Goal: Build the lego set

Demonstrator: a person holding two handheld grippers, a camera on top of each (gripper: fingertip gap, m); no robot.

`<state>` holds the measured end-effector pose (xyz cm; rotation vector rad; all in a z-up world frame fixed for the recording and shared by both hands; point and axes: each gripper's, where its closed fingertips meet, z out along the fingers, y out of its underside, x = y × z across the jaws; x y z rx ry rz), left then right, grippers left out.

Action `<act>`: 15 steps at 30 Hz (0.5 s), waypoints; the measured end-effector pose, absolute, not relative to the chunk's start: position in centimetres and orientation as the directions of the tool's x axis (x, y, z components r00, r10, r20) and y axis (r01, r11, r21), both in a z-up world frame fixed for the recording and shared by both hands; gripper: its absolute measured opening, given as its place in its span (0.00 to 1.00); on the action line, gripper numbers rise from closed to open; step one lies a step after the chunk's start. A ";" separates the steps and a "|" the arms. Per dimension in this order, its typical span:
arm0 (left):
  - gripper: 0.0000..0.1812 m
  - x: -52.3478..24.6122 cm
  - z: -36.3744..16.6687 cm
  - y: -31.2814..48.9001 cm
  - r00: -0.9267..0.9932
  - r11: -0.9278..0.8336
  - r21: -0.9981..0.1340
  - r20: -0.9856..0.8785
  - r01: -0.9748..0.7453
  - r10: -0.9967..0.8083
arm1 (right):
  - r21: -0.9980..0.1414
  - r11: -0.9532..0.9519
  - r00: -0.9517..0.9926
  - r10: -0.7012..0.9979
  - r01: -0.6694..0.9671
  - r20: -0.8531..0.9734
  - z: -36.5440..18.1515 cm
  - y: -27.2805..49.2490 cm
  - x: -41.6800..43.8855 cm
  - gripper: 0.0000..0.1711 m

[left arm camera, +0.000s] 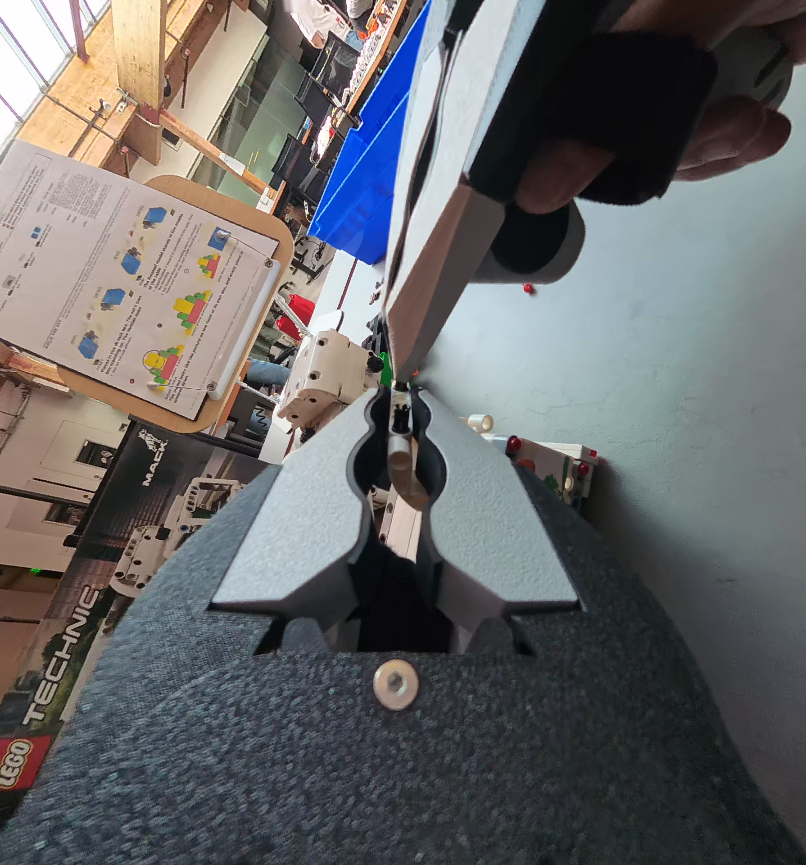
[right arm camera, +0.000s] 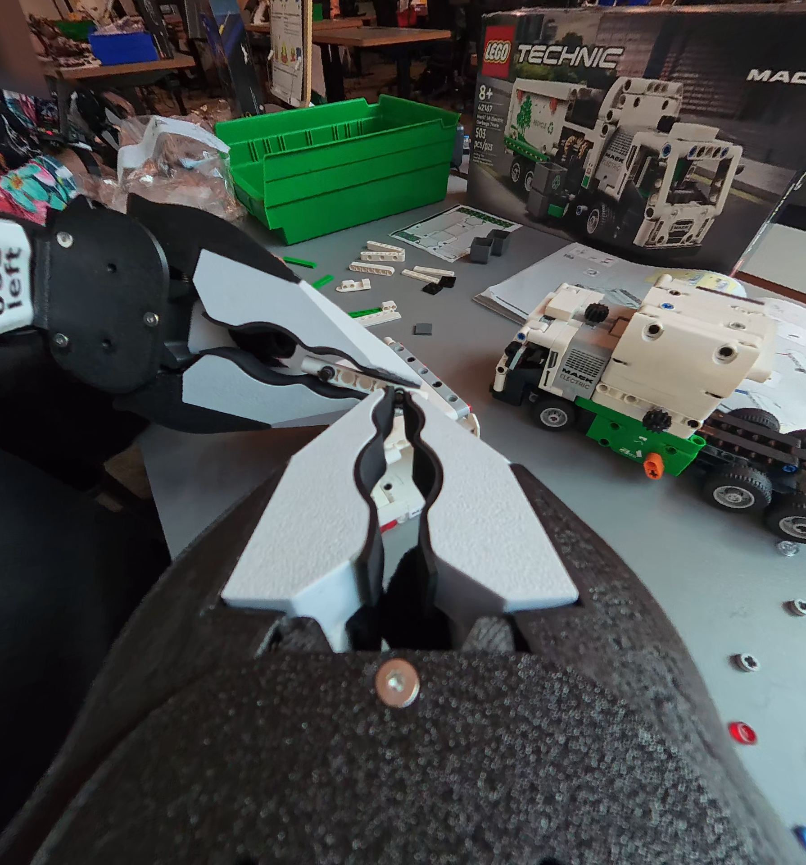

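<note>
My left gripper [left arm camera: 399, 398] is shut on a short white beam [left arm camera: 401, 456] with a black pin [left arm camera: 399, 414] in its end. In the right wrist view the left gripper [right arm camera: 406, 381] comes in from the left, holding the white beam [right arm camera: 354, 380] level above the table. My right gripper [right arm camera: 396, 395] is shut, its tips pinching the black pin [right arm camera: 397, 397] at the beam's end. It reaches in from above in the left wrist view [left arm camera: 403, 374]. A partly built white and green truck [right arm camera: 649, 365] stands to the right. A white panel assembly [right arm camera: 394, 496] lies under the grippers.
The set's box [right arm camera: 649, 117] stands at the back, with a green bin [right arm camera: 340, 164] to its left. Loose white, green and dark pieces [right arm camera: 382, 267] and a booklet [right arm camera: 555, 281] lie between them. Small round parts [right arm camera: 742, 732] dot the table at right. A clipboard [left arm camera: 125, 276] and a blue bin [left arm camera: 368, 164] stand beyond. The grippers are tip to tip, or close to it.
</note>
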<state>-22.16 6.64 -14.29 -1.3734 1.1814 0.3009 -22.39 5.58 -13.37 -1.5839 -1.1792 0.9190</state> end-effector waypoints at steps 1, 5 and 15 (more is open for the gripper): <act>0.03 -22.1 -14.0 6.6 0.457 0.269 -0.603 -0.768 -0.751 -0.448 | -0.960 -0.131 0.249 0.966 0.247 -0.068 -13.0 5.5 -22.4 0.01; 0.03 -23.7 -12.4 7.4 0.519 0.259 -0.645 -0.746 -0.719 -0.417 | -0.969 -0.128 0.279 0.958 0.210 -0.066 -11.9 7.4 -21.1 0.03; 0.02 -33.5 -9.5 11.7 0.785 0.091 -0.871 -0.476 -0.483 -0.395 | -0.956 -0.205 0.580 0.813 0.211 -0.046 -13.4 21.1 -11.9 0.05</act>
